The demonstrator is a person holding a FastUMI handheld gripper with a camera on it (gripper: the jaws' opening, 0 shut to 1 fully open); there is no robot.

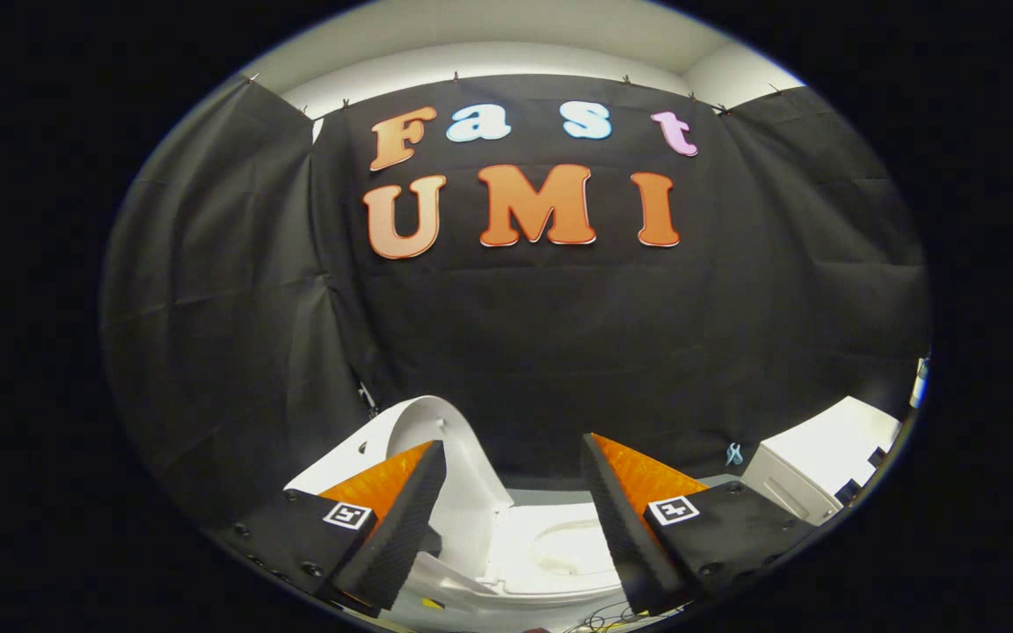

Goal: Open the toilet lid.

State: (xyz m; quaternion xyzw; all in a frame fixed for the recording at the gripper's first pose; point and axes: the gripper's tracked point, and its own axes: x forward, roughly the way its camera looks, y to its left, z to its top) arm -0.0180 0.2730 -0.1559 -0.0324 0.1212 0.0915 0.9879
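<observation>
A white toilet (506, 571) stands low, beneath and between my fingers. Its lid (462, 492) is raised and stands nearly upright, just behind my left finger (410, 519). The seat and bowl opening (568, 549) lie uncovered between the two fingers, closer to the right finger (621, 519). My gripper (513, 444) is open, its fingers wide apart with nothing held between them, and it hovers above the toilet. Whether the left finger touches the lid is hidden.
A white boxy unit (823, 466) sits to the right beyond the right finger. The black cloth wall (559, 352) hangs close behind the toilet, with a small pale clip (733, 454) on it. Thin cables (603, 622) lie below the bowl.
</observation>
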